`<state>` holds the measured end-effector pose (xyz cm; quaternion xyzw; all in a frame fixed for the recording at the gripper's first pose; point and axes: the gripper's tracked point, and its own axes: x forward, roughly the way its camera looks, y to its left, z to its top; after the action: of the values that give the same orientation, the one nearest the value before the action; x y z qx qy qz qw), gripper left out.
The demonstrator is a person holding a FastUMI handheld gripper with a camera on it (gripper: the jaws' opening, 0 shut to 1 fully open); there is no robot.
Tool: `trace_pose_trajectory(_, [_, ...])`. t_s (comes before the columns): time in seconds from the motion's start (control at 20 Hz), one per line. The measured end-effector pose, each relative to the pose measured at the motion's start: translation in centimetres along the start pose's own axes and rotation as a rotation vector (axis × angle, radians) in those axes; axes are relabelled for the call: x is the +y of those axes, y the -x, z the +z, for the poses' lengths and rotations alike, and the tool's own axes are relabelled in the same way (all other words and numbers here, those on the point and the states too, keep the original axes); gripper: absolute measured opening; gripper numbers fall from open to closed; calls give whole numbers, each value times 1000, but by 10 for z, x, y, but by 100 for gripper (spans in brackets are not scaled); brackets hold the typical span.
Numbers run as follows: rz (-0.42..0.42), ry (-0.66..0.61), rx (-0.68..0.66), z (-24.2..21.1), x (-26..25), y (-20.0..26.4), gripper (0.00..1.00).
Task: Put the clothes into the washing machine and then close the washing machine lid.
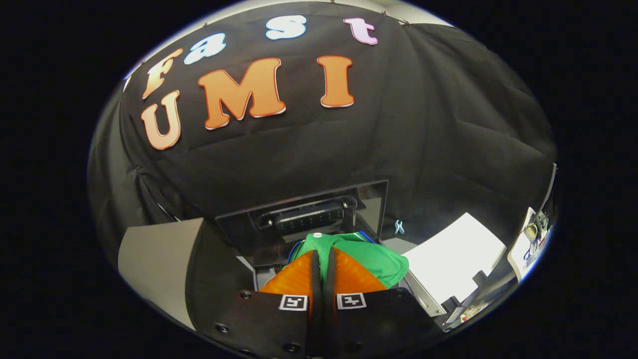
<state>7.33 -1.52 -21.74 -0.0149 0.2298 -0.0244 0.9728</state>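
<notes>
My gripper [322, 252] fingers, nearly together, pinch a green garment [371, 259]. Beyond it stands the washer's raised lid [309, 212]. I find no legible writing on either.

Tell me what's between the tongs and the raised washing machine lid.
In the gripper view, a green garment lies just ahead of the nearly closed tongs. Beyond it stands the raised lid.

I am counting one green garment [371, 259] pinched between the two fingers [294, 279] of my gripper [323, 257], one washing machine [269, 234] with its one lid [366, 204] standing raised, and one white sheet [456, 259] lying beside it.
</notes>
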Motion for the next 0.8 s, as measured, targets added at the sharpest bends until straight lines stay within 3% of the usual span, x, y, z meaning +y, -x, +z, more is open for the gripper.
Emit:
trace_pose_trajectory(0.4, [-28,-39,166,-78,-15,-63,8])
trace_pose_trajectory(0.8, [-31,-49,226,-127,-23,-117,8])
